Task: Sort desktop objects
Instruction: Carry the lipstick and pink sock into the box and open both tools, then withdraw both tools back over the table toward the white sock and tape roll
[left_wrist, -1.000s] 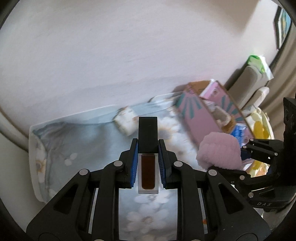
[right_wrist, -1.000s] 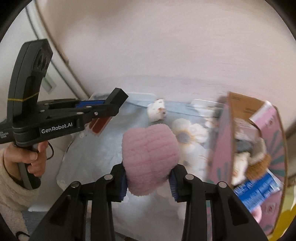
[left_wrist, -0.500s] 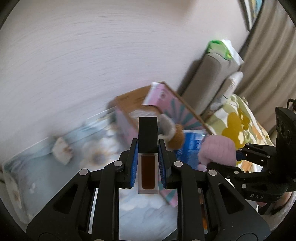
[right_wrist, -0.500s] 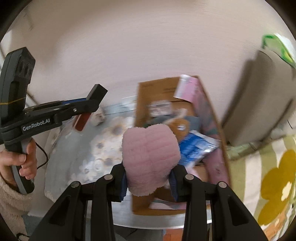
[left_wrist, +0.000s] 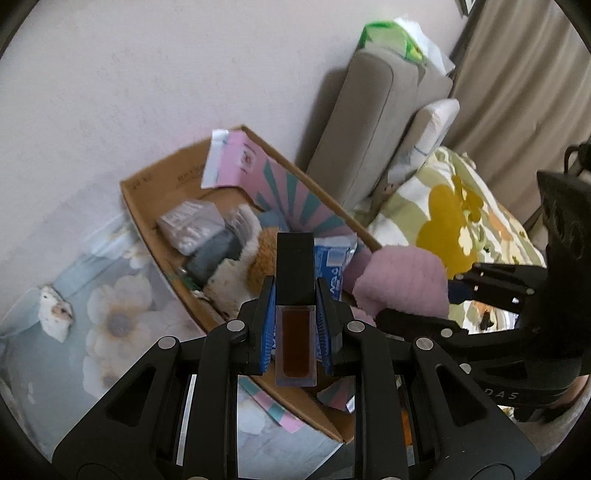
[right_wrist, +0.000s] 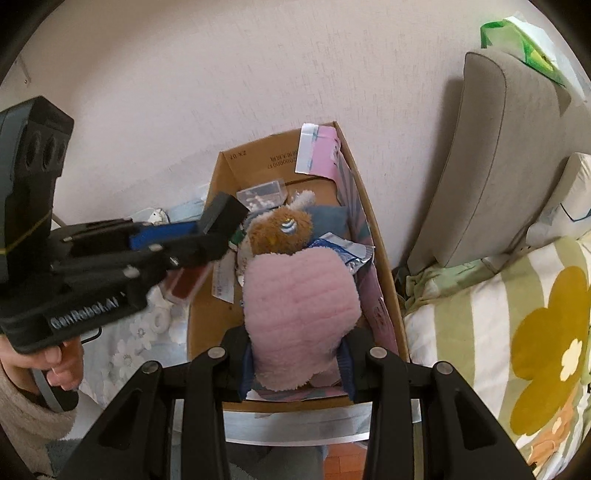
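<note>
Two grippers are loaded. The left gripper (left_wrist: 295, 317) is clamped on a small bottle (left_wrist: 294, 314) with a black cap and dark brown contents, held over the near-left wall of the cardboard box (left_wrist: 147, 221). The right gripper (right_wrist: 295, 363) is clamped on a pink fluffy item (right_wrist: 301, 317), held above the near end of the cardboard box. Inside the box lie a brown plush toy (right_wrist: 280, 229), a blue packet (right_wrist: 343, 251) and a clear plastic packet (right_wrist: 260, 194). Left of the box, a small white object (left_wrist: 55, 317) rests on the flower-printed tabletop (left_wrist: 110, 325). Right of the box stand a grey cushion (right_wrist: 491, 155) and a flowered bed cover (right_wrist: 517, 325).
</note>
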